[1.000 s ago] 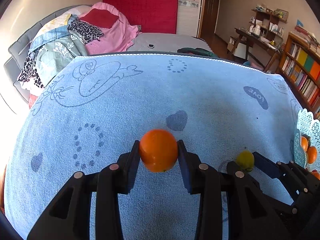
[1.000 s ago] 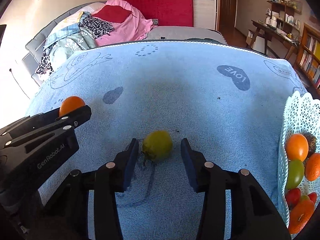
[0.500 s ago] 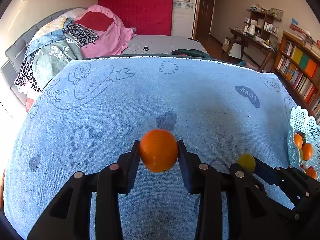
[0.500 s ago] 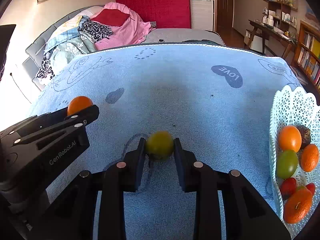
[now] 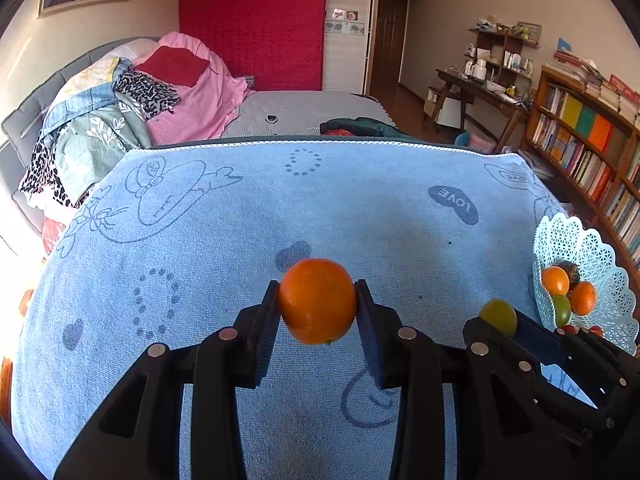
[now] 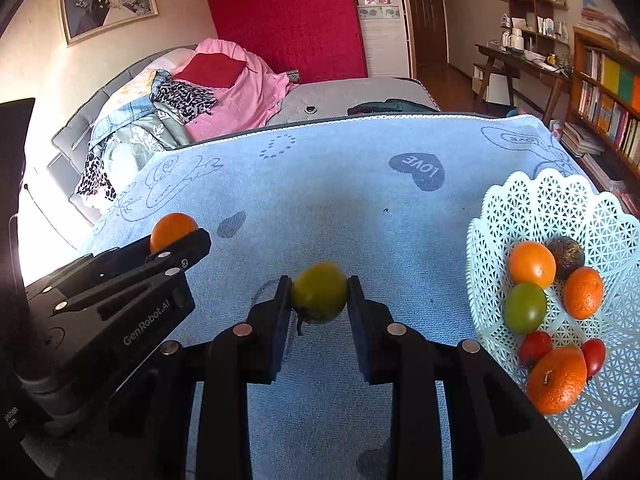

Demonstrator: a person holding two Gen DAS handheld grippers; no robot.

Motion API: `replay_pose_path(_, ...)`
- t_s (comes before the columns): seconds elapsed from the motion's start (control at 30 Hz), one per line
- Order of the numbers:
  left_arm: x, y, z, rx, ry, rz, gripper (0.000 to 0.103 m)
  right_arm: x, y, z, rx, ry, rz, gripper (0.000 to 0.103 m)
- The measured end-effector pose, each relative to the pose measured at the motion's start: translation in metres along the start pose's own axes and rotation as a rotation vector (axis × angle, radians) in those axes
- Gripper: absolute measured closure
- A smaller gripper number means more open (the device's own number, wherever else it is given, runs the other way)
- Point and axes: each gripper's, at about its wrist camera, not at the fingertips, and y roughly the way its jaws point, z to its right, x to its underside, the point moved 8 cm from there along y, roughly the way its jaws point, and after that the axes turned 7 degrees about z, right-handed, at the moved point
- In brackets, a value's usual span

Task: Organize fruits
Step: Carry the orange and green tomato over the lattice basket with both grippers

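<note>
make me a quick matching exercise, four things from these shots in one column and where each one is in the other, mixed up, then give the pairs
Things:
1. orange
2. yellow-green fruit
3. dark brown fruit
4. blue towel

Places:
A. lying in the white lattice basket
B. between the fingers of the left gripper
C. spread over the table
D. between the fingers of the right gripper

Pairs: 1-B, 2-D, 3-A, 4-C
</note>
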Motion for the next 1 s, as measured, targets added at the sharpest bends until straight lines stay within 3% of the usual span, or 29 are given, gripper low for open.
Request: replay_pose_path(1.0,0.000,-0.022,0.050,0.069,0.099,0.051,0.066,-0.007,-0.042,0.042,0.061,0.072,0.062,0.074)
